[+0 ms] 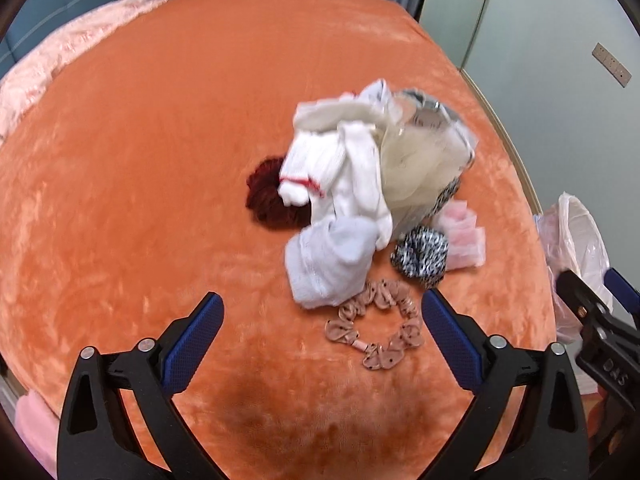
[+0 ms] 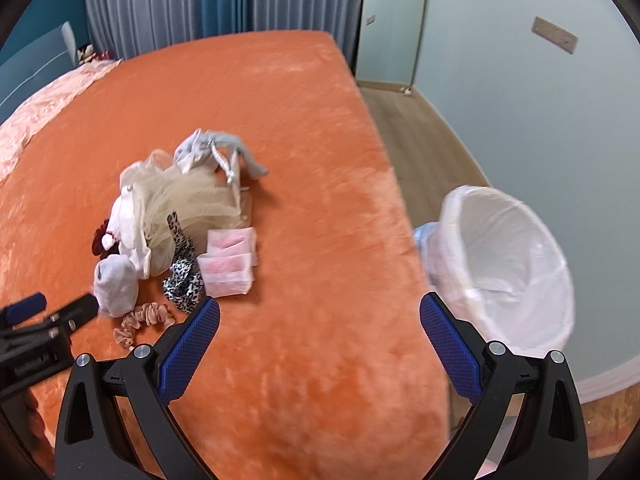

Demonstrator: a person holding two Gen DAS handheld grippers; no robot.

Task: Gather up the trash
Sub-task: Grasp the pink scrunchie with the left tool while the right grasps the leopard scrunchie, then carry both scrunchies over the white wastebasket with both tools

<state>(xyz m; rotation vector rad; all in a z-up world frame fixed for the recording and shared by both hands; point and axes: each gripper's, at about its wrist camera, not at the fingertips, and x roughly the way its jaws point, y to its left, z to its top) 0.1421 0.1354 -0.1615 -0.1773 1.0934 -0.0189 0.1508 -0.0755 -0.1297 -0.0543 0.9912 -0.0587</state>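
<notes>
A pile lies on the orange bed (image 1: 160,160): white cloths (image 1: 340,184), cream tulle (image 1: 424,168), a dark red scrunchie (image 1: 266,200), a leopard scrunchie (image 1: 420,254), a pink scrunchie (image 1: 378,324) and pink-white packets (image 1: 466,236). The packets (image 2: 230,266) and tulle (image 2: 192,204) also show in the right wrist view. My left gripper (image 1: 322,340) is open and empty, just short of the pink scrunchie. My right gripper (image 2: 320,344) is open and empty over the bed's right edge, beside a bin with a white liner (image 2: 516,264).
The bin (image 1: 580,240) stands on the wood floor (image 2: 420,120) right of the bed, near the pale wall. A pink blanket (image 1: 60,60) lies along the bed's far left. Curtains (image 2: 200,0) hang behind the bed. A grey garment (image 2: 212,152) lies behind the pile.
</notes>
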